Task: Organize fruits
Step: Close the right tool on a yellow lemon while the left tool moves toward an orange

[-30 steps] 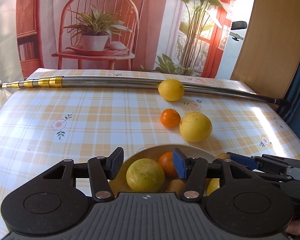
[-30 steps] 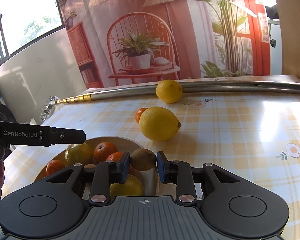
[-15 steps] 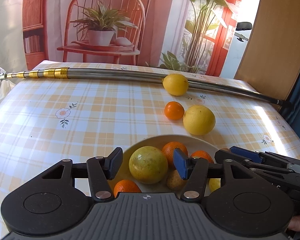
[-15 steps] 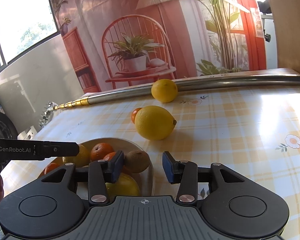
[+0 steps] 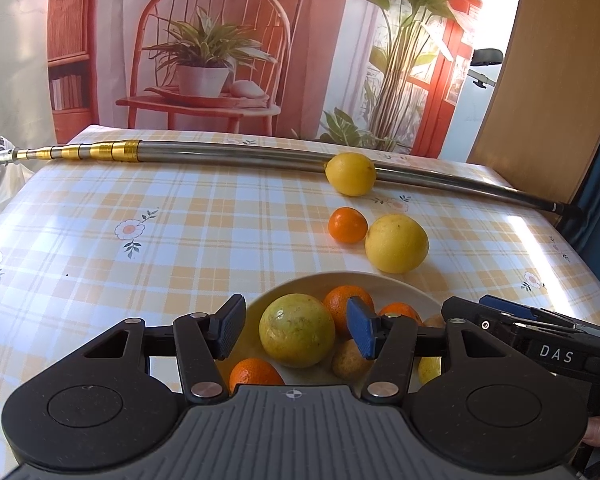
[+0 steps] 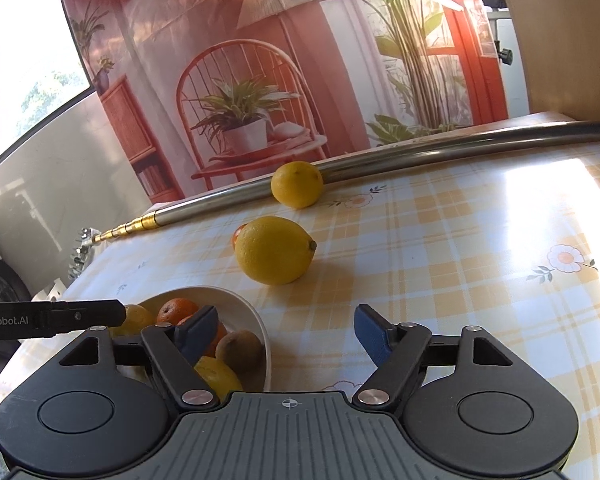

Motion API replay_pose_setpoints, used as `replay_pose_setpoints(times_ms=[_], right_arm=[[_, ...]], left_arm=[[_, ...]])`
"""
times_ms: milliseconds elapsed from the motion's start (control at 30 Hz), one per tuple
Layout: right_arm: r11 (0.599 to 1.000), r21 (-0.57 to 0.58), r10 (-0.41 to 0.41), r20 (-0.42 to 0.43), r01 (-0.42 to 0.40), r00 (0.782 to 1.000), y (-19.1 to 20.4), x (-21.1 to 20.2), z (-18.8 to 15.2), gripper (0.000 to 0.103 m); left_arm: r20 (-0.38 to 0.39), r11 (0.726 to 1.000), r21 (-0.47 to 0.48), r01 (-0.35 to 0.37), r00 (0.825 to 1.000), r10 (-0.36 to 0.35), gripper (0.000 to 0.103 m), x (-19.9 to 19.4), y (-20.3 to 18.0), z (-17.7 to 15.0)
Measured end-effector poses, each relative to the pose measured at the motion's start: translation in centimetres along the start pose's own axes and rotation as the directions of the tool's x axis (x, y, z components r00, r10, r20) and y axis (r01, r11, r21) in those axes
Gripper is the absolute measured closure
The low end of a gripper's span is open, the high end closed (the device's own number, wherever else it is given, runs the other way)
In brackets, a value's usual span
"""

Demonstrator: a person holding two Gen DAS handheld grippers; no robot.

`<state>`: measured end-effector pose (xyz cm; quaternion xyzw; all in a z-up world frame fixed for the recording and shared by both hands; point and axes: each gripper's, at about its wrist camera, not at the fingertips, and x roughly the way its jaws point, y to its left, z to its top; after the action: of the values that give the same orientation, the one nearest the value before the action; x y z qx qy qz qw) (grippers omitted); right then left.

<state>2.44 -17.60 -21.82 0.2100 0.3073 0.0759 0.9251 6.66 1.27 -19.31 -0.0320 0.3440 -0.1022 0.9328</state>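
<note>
Fruit fills the bowl [image 5: 416, 292]; both the left gripper [image 5: 296, 330] and right gripper [image 6: 286, 330] hang spread, apparently empty, above it.

Black gripper [image 5: 296, 334] frame, blue ribbed pads [image 5: 362, 333], silver rivets.

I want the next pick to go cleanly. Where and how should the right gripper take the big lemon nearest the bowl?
Grip the big lemon across its rounded middle, coming from the near side with the open right gripper. Its pointed tip faces right, and the small orange sits close beside it, so avoid the ends.
</note>
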Motion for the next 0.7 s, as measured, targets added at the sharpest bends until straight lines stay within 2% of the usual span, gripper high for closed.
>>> replay_pose_setpoints(times_ms=[133, 300, 467, 700], right_arm=[[0.992, 0.123, -0.002, 0.003, 0.002, 1.000, -2.0, 0.0, 0.2, 0.027], [0.963, 0.268, 0.011, 0.022, -0.016, 1.000, -4.7, 0.1, 0.1, 0.027], [0.971, 0.239, -0.017, 0.005, 0.016, 1.000, -4.3, 0.4, 0.4, 0.026], [0.983, 0.179, -0.039, -0.002, 0.039, 0.999, -3.4, 0.6, 2.1, 0.024]], left_arm=[[0.000, 1.000, -0.002, 0.000, 1.000, 0.000, 0.045, -0.1, 0.0, 0.0], [0.004, 1.000, -0.003, 0.006, 1.000, -0.006, 0.045, -0.2, 0.2, 0.4], [0.026, 1.000, -0.017, 0.008, 1.000, -0.008, 0.045, -0.7, 1.3, 2.1], [0.071, 1.000, 0.011, -0.029, 0.997, 0.029, 0.041, -1.8, 3.3, 4.9]])
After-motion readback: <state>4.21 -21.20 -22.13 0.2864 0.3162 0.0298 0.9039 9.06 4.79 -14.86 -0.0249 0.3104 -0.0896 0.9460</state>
